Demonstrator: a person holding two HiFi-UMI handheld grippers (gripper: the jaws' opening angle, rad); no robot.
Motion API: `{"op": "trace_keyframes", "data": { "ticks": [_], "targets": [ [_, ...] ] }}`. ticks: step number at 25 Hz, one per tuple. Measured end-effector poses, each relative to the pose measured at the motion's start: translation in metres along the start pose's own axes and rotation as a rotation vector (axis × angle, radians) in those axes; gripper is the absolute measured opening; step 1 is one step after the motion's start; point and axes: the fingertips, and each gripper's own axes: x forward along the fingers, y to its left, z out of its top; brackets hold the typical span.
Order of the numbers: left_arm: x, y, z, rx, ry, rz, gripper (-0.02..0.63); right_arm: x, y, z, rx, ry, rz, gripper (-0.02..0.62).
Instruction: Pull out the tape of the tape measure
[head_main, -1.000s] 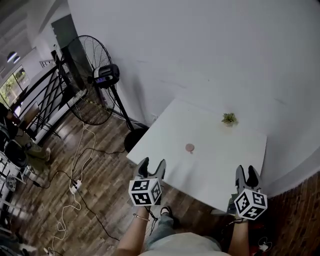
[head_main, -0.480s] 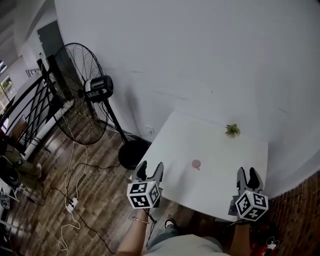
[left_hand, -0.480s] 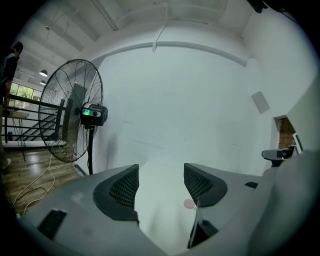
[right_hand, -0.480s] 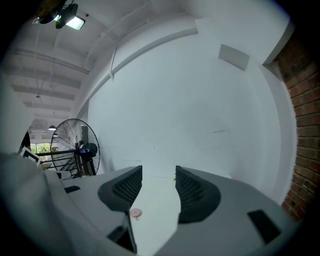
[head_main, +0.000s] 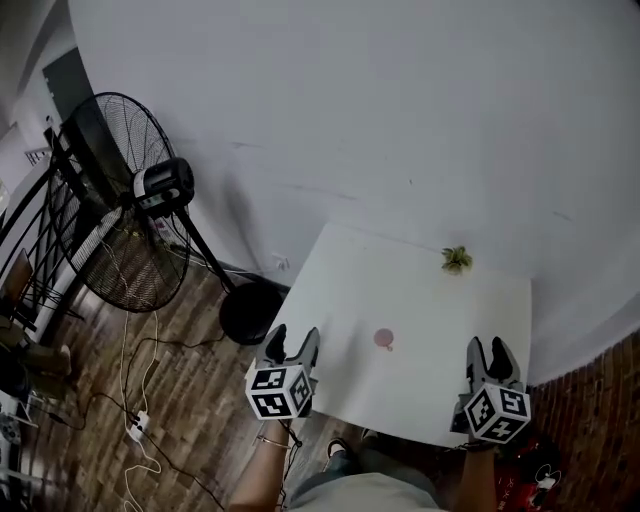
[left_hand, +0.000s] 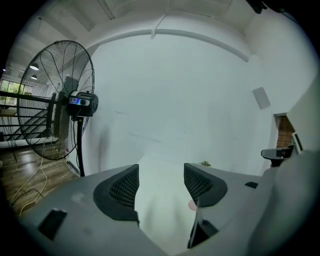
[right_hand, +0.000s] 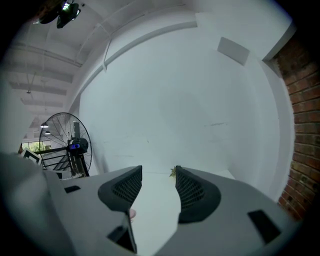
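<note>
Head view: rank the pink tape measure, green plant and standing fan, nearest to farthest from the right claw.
1. Pink tape measure: middle of the white table, left of the right claw.
2. Green plant: at the table's far edge, somewhat farther.
3. Standing fan: off the table to the left, clearly farthest.

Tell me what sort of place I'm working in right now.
Probably an indoor loft-style office or workshop, though I can't be sure. A small white table stands against a plain white wall. A large pedestal fan stands on a wood plank floor. There is exposed brick wall on the right.
</note>
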Motion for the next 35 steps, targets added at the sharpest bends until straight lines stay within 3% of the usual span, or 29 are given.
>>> {"op": "trace_keyframes", "data": {
  "ticks": [12, 19, 23, 35],
  "targets": [
    [0.044, -0.024, -0.014, 0.055, 0.073, -0.087, 0.264, 0.045, -0.008, -0.020, 0.025, 0.065, 0.027, 0.210],
    [0.066, -0.044, -0.033, 0.126, 0.149, -0.210, 0.264, 0.060, -0.017, -0.040, 0.045, 0.123, 0.026, 0.210],
    [0.083, -0.065, -0.043, 0.207, 0.189, -0.346, 0.264, 0.069, -0.023, -0.054, 0.056, 0.159, 0.030, 0.210],
    [0.103, -0.126, -0.095, 0.514, 0.393, -0.895, 0.264, 0.074, -0.036, -0.107, 0.116, 0.258, 0.006, 0.209]
  ]
}}
